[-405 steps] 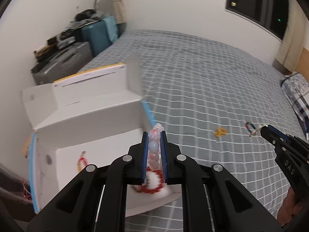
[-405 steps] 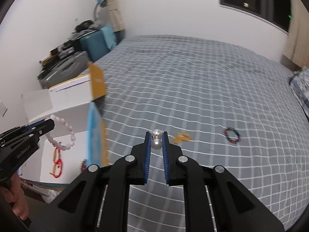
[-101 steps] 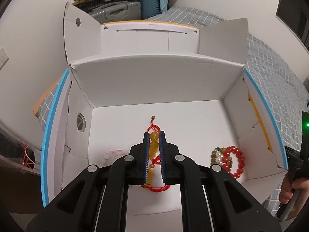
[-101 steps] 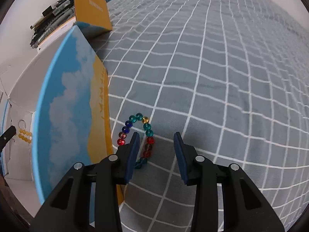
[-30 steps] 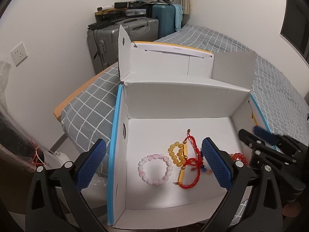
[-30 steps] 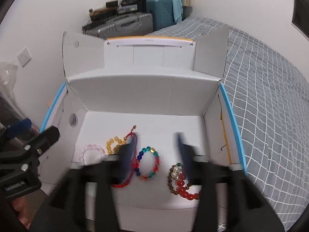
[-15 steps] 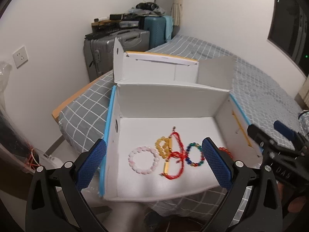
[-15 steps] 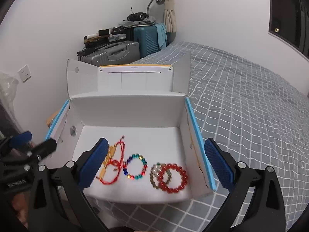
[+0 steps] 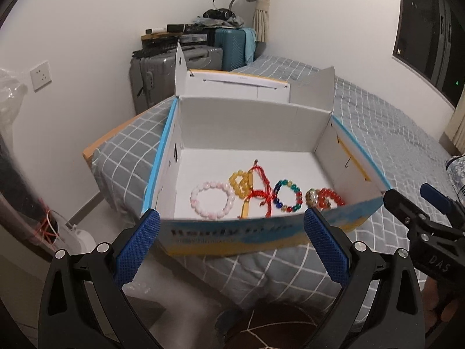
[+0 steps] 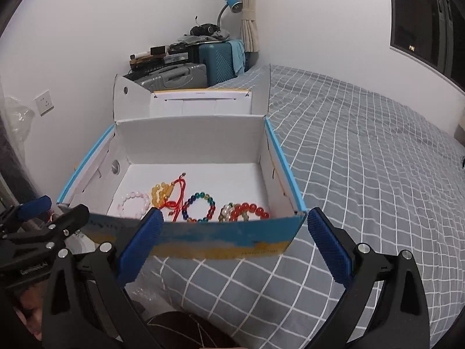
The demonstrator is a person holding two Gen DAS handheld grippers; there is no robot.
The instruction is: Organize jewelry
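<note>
Both the left gripper [image 9: 231, 242] and right gripper [image 10: 232, 242] hover spread wide and empty before the box [image 10: 221, 237] at the bed's [image 10: 363, 157] corner, having backed away; multicolored bracelet [image 10: 199, 207] now lies inside.

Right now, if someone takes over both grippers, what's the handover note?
Left gripper: open, empty, held back in front of the box.
Right gripper: open, empty, likewise.
Box sits open on the bed. Inside, in a row: pink bracelet, yellow bracelet, red cord bracelet, multicolour bracelet, red bead bracelet overlapping a pale one.
Done: no jewelry visible on the bed.
Left: probably nothing; maybe close the lid.
</note>
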